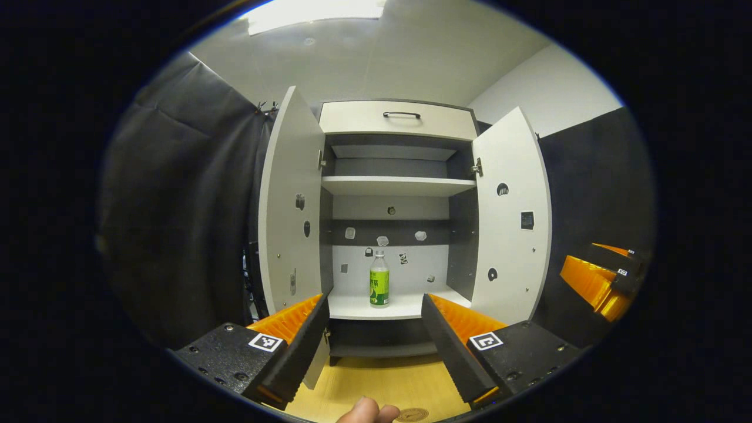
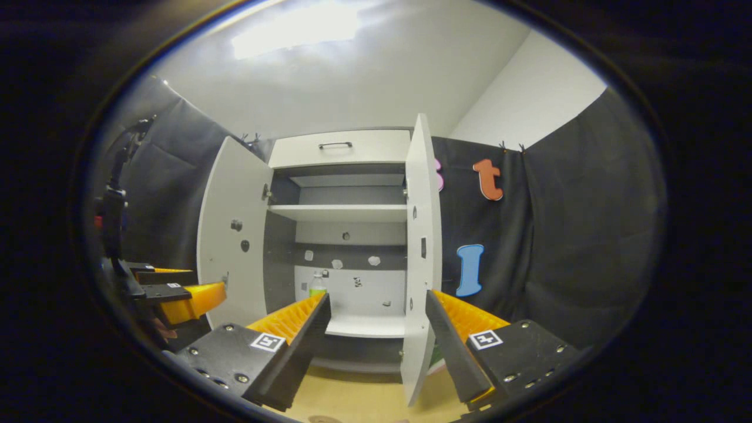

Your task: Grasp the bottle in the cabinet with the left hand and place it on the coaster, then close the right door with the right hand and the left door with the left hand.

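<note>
**Bottle waits on the cabinet shelf, both grippers spread and empty**

While both doors stand swung out, the left gripper view looks straight into the cabinet [image 1: 396,117], and that square-on aim fits the first job, which falls to this hand. The bottle [image 1: 379,279] stands upright near the front of the cabinet's lower shelf, roughly midway between its side walls, with nothing touching it. The left gripper [image 1: 374,348] hangs in front of the cabinet with its jaws spread wide and nothing between them; the bottle sits framed in that gap but well apart from it, so the reach has, I judge, not begun. Below the cabinet, at the bottom edge, a round coaster [image 1: 412,415] lies on the wooden top beside a fingertip [image 1: 365,411]. The right gripper [image 1: 599,281] shows off to the cabinet's right.

From the right gripper view, the cabinet's right door [image 2: 422,247] is seen nearly edge-on, close ahead of the right gripper [image 2: 377,346], a sensible station for pushing it shut later. Its jaws are also wide apart and hold nothing. The bottle [image 2: 318,285] peeks over one finger, inside the cabinet. The left door [image 2: 232,235] hangs open, with the left gripper [image 2: 191,298] just before it.
</note>
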Demonstrator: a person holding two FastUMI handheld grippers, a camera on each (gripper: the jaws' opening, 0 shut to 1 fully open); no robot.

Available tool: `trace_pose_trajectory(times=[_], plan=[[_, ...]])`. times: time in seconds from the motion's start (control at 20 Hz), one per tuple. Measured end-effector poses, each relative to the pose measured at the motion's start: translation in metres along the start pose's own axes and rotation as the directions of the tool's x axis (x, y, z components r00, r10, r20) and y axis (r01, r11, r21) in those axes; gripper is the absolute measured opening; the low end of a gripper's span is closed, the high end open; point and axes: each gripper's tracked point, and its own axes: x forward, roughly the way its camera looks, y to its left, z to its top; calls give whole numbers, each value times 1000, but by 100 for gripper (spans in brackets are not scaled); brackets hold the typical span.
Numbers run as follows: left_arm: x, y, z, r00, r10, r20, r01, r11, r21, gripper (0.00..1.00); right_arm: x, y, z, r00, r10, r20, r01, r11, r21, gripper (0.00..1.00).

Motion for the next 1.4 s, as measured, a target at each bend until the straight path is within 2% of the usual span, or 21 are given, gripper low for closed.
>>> trace_pose_trajectory(times=[0.55,1.05,1.4], plan=[[88,18,-33,999,-9,-43,9,1000,-2,100,56,14,-25,1000,9,-30,-9,1000,1,98],[220,21,-70,997,-51,-52,51,999,-8,100,109,25,-53,999,-4,-49,3,1000,-24,98],[321,12,-94,997,-77,-18,76,997,-21,100,124,32,-67,998,-1,-68,2,1000,10,98]])
